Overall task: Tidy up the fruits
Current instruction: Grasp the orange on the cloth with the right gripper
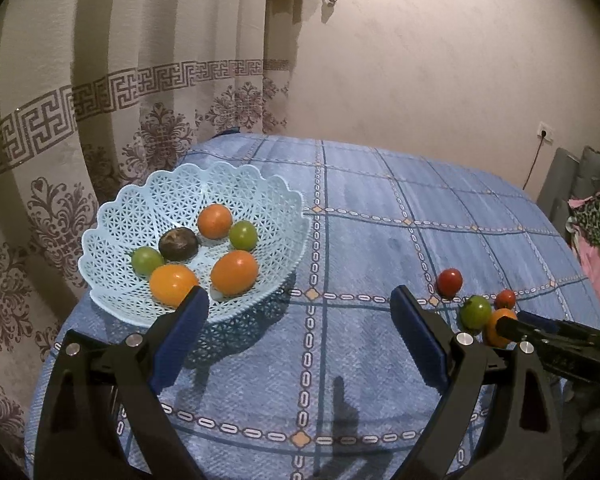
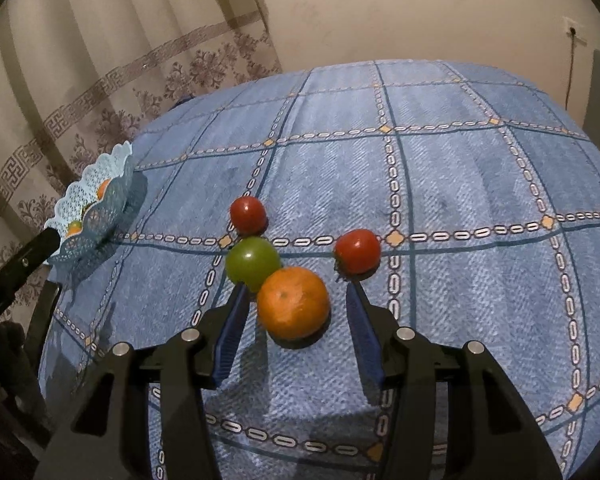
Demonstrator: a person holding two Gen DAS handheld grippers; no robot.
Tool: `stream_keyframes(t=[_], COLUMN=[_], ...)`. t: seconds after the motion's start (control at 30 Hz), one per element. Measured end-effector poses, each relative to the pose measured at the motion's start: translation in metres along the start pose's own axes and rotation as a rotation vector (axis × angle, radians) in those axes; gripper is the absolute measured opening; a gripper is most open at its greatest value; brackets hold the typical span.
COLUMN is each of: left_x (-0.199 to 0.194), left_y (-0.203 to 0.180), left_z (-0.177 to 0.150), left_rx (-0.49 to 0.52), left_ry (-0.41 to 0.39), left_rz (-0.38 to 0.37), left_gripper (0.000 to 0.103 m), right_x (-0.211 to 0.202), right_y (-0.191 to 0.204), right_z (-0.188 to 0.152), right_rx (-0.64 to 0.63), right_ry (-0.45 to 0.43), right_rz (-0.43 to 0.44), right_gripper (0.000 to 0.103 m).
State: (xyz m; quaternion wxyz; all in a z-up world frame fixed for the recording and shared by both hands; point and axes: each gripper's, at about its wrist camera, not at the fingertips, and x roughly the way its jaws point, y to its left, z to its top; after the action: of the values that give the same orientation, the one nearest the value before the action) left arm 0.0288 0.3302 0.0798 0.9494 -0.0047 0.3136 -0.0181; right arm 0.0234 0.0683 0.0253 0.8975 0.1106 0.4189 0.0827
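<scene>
Both tongs (image 1: 300, 296) (image 2: 296, 292) gape wide; basket (image 1: 112, 216) holds six fruits.

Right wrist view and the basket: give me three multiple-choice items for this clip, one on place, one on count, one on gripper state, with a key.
1. Where is the orange?
A. In the basket
B. On the cloth, between the right gripper's open fingers
C. On the floor

2. How many fruits lie loose on the cloth?
A. Two
B. Four
C. Seven

3. What is the left gripper doing?
A. Open, holding nothing
B. Shut on a tomato
C. Shut on the basket rim

Key: 1 B, it sits on the cloth ahead of the right gripper; 2 B, two red, one green, one orange; 3 A, its fingers stand wide apart beside the basket.
</scene>
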Motion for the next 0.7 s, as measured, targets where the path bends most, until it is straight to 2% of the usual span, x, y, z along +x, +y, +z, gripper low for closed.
stream_keyframes(t=[0.27,0.43,0.7], left_x=[0.006,0.012,0.020], left_y=[-0.012,-0.023,-0.046], left_z=[0.001,0.002,0.001], left_rx=[0.017,0.032,0.077], left_ry=[0.021,0.038,0.059], left_rz=[-0.004,-0.012,-0.023], left_gripper=[0.093,0.093,0.093], right_x=[0.014,0.015,0.001], right_y=[0.003,0.005,-0.009], right_z=[0.000,-0.002,0.000], right_rx=[-0.031,-0.057,-0.047], right_ry=[0.014,0.007,-0.017], right_rz=[0.001,0.015,0.024], right_gripper=[0.051,0.039,0.038])
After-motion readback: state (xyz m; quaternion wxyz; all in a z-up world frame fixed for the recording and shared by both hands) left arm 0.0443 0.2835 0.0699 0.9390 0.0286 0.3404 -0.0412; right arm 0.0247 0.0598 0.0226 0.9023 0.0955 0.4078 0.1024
